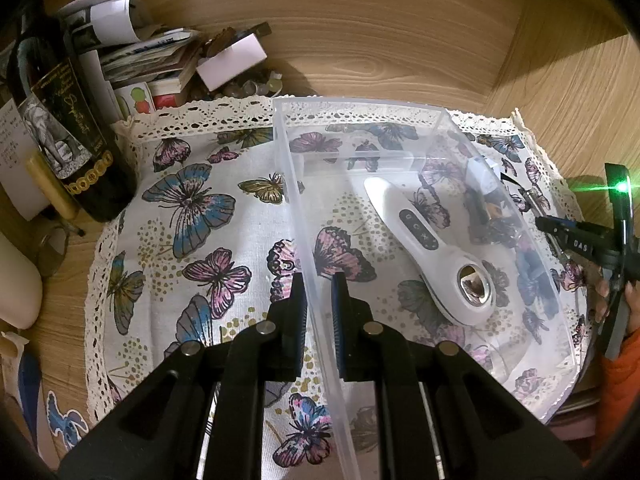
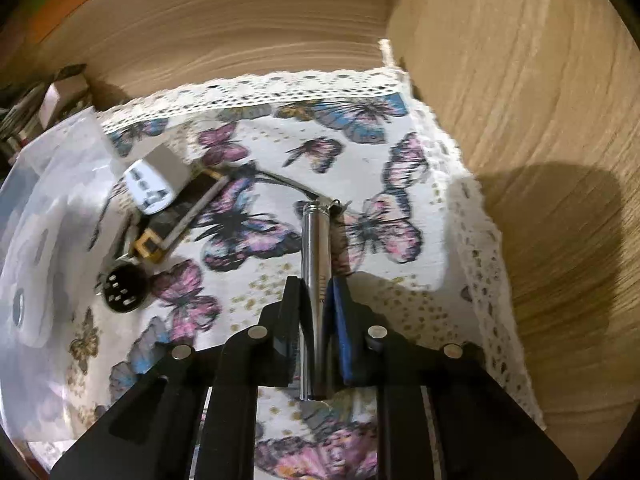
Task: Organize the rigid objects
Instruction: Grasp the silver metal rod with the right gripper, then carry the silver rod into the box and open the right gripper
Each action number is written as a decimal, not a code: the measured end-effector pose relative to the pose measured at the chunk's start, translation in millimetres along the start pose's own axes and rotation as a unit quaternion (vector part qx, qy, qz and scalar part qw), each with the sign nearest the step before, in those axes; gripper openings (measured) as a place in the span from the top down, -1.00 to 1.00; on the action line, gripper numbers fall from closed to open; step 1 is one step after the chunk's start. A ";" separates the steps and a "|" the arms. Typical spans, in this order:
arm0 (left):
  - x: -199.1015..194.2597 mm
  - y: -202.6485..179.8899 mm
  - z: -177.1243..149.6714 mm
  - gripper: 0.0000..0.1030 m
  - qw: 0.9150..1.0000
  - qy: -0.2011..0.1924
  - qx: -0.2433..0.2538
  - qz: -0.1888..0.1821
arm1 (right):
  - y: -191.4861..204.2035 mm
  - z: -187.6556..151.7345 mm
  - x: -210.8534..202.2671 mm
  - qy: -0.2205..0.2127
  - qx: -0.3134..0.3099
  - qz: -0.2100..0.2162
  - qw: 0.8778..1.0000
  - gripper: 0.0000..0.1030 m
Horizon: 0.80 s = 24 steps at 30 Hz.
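The right gripper point(image 2: 314, 304) is clamping a slim metal cylinder point(image 2: 316, 256) lying on the butterfly cloth point(image 2: 360, 152); the left gripper point(image 1: 319, 300) is pinching the clear plastic bin point(image 1: 360, 106)'s near wall; inside the bin, a white handheld device point(image 1: 432, 248) is resting.

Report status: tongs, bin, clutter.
Left tongs shut on clear bin wall. Right tongs shut on metal cylinder. White device binned; nothing blocking.
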State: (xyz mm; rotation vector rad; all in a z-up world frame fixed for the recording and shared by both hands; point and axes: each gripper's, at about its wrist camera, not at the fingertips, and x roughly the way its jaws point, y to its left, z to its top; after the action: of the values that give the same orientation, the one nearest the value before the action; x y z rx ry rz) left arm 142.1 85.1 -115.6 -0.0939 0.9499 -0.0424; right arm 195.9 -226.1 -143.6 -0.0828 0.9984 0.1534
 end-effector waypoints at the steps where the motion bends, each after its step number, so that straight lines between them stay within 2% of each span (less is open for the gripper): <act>1: -0.2 -0.4 -0.3 0.78 1.000 0.000 0.000 0.000 | 2.7 -1.5 -1.5 0.000 -0.003 0.005 1.000 0.72; 5: -0.1 -2.7 -0.5 0.78 1.000 0.000 0.002 0.002 | 17.3 -7.0 -9.5 -0.009 -0.016 0.013 1.000 0.72; 11: -0.4 -3.8 -0.2 0.78 1.000 -0.001 0.000 0.001 | 33.7 1.1 -38.1 -0.058 -0.014 0.038 0.997 0.72; 18: -0.5 -2.5 0.6 0.78 1.000 -0.002 -0.003 -0.001 | 65.4 22.7 -78.0 -0.130 -0.036 0.080 0.988 0.72; 24: -0.3 -1.9 0.8 0.78 1.000 -0.004 0.000 -0.001 | 96.8 34.1 -102.7 -0.169 -0.071 0.122 0.975 0.72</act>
State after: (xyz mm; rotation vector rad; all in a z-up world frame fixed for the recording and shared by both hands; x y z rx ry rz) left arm 142.6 83.2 -114.7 -0.0954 0.9427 -0.0444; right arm 153.5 -135.2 -38.7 -0.0622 0.6544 0.4502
